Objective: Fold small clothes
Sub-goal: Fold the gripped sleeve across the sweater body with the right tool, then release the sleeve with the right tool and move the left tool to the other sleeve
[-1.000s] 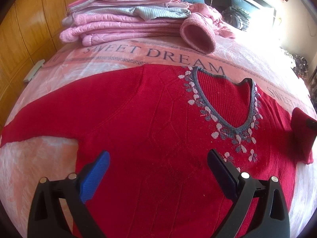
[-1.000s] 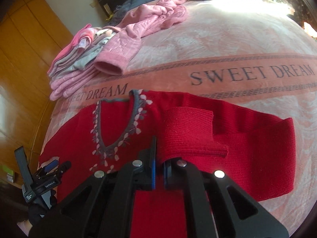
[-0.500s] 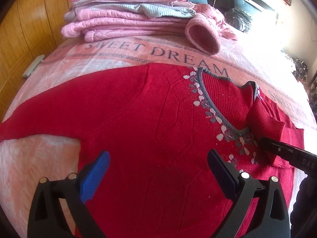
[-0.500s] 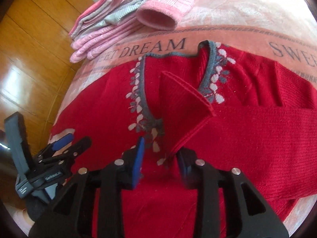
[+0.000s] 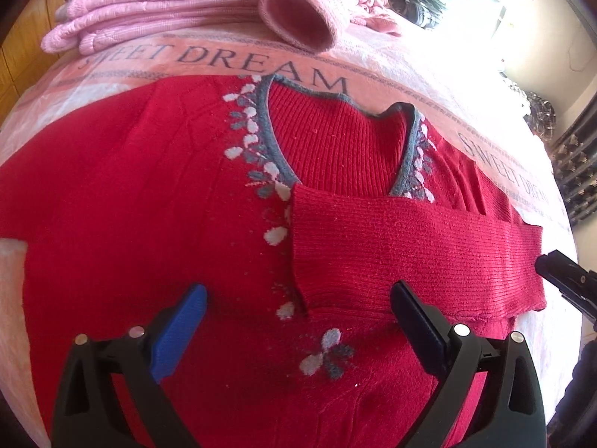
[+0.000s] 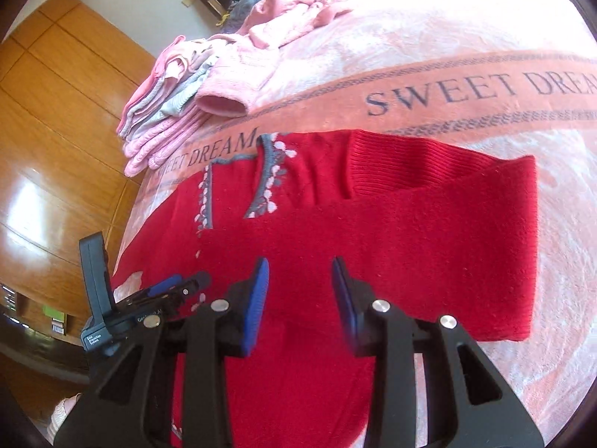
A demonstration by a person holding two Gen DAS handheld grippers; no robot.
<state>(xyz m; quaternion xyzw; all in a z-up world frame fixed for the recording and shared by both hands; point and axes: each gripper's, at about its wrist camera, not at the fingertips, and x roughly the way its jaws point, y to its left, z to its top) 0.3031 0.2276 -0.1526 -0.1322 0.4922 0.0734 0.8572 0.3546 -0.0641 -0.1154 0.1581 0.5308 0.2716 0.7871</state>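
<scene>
Bedspread (image 5: 429,74), red sweater (image 5: 149,205) under gripper (image 5: 298,321)

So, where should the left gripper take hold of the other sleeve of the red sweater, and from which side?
Probably at the cuff end of the flat left sleeve, which runs out of view. Bring the open left gripper in from the outer left, low, one finger under the edge, because it lies spread on the blanket.

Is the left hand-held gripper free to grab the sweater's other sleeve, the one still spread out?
Probably yes. The left hand-held gripper is open above the red sweater, and nothing lies over the unfolded sleeve on its left.
</scene>
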